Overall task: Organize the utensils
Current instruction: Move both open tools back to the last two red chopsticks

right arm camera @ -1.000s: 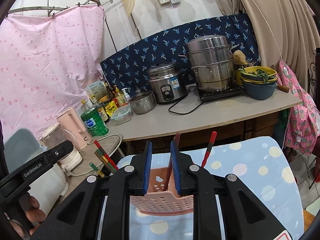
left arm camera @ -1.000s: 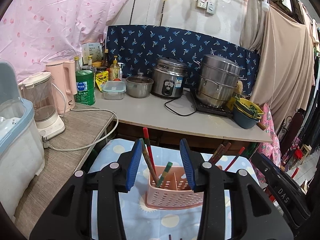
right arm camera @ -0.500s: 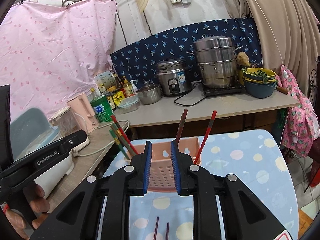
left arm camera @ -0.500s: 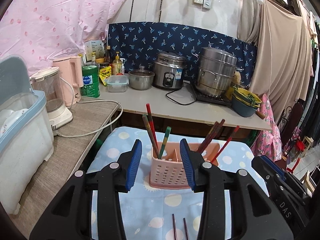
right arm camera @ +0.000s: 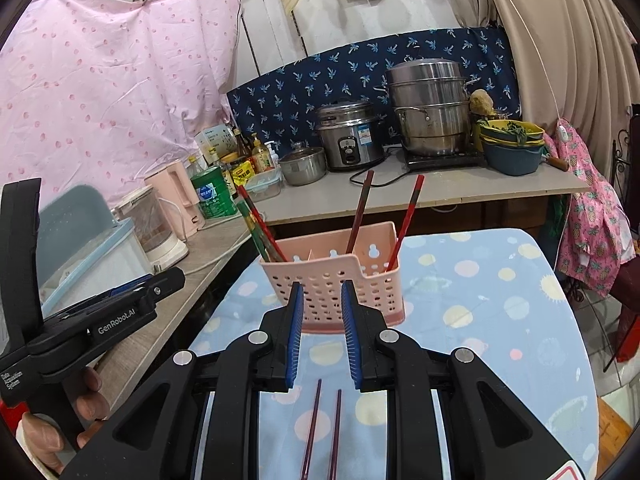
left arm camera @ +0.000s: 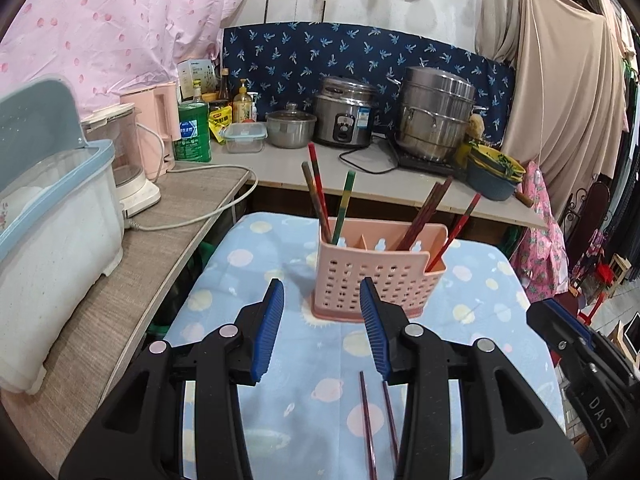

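Observation:
A pink perforated utensil holder [left arm camera: 378,276] [right arm camera: 334,284] stands on the blue patterned table. Several chopsticks stand in it: red and green ones [left arm camera: 320,200] in the left compartment, dark red ones [left arm camera: 424,216] on the right. Two dark purple chopsticks [left arm camera: 374,420] [right arm camera: 324,428] lie flat on the cloth, near side of the holder. My left gripper [left arm camera: 322,320] is open and empty, just short of the holder. My right gripper [right arm camera: 320,324] is open with a narrower gap, empty, above the loose pair. The left gripper also shows at the left of the right wrist view [right arm camera: 80,320].
A counter behind the table carries a rice cooker [left arm camera: 346,114], a steel steamer pot [left arm camera: 434,120], stacked bowls [left arm camera: 494,172], bottles and a green can [left arm camera: 194,132]. A blender [left arm camera: 128,160] and a white and blue bin [left arm camera: 44,232] stand on the left shelf.
Both grippers have drawn back from the holder and tilted down. The holder now sits farther ahead, and the two purple chopsticks on the cloth have come into view.

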Available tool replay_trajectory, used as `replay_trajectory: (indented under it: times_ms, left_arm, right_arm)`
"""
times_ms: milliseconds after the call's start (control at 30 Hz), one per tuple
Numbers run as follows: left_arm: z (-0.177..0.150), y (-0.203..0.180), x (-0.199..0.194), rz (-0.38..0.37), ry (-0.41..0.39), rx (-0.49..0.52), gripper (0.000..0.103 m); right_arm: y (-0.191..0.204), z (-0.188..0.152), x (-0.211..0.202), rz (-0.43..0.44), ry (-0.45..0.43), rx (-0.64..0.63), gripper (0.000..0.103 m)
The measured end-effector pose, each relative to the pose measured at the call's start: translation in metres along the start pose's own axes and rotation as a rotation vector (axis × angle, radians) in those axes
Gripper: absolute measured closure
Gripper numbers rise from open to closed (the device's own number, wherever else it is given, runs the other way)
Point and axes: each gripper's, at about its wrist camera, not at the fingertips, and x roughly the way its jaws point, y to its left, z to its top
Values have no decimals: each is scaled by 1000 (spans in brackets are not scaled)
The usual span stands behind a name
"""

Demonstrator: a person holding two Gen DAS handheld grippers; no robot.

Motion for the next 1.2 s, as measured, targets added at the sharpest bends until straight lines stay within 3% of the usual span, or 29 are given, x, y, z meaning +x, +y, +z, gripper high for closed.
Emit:
replay_trajectory:
  times_ms: [333, 900, 1000, 1100, 1200]
  left_arm:
    - [-48, 6, -4, 8, 83, 12, 65]
    - [-141, 6, -1, -4, 266, 55, 65]
    - [-152, 9, -1, 0, 288, 61, 63]
    - [-162, 9, -4, 10, 294, 68, 53]
    - [-170, 9, -6, 13, 306, 83, 53]
  right_arm:
    - [-5, -46, -18, -16, 66, -7, 83]
    - [-14, -162, -24, -34, 293, 15, 83]
    - [-11, -178, -25, -50, 322, -9, 83]
    - [-9, -192, -25, -47, 351, -10, 83]
    - [-6, -204, -24, -43, 377, -15, 83]
